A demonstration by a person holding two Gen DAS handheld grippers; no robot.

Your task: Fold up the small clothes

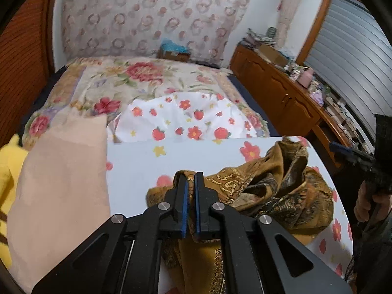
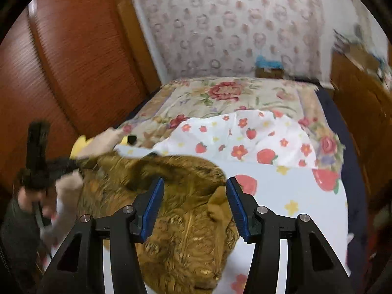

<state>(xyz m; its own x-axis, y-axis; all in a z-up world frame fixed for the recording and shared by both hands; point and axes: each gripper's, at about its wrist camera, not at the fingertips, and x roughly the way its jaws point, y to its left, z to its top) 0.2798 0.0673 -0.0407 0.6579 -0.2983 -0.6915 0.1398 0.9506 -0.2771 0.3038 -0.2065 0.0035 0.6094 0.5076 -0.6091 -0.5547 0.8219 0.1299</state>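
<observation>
- Left wrist view: the left gripper is clamped on a bunched edge of the scarf, brown-gold cloth showing in the narrow gap between its blue pads.
- The scarf lies crumpled on the sheet, a smooth white cloth printed with strawberries and flowers; more of it hangs below the jaws.
- The weave looks thin and silky, paisley-patterned, heaped in soft ridges and hollows.
- A pink pillow sits just left, plain and matte.
- At the right edge a hand holds the other tool.
- Right wrist view: the right gripper stands released, jaws wide, nothing pressed between them; the scarf lies beneath and ahead, a folded corner poking up between the fingers.
- The left tool shows blurred at far left.
- My read: this is the spreading step, before any fold.
- Next, the right one needs to close on a free corner, then both draw apart to flatten the cloth.
- Slippery fabric; a shallow pinch may slide out.
</observation>
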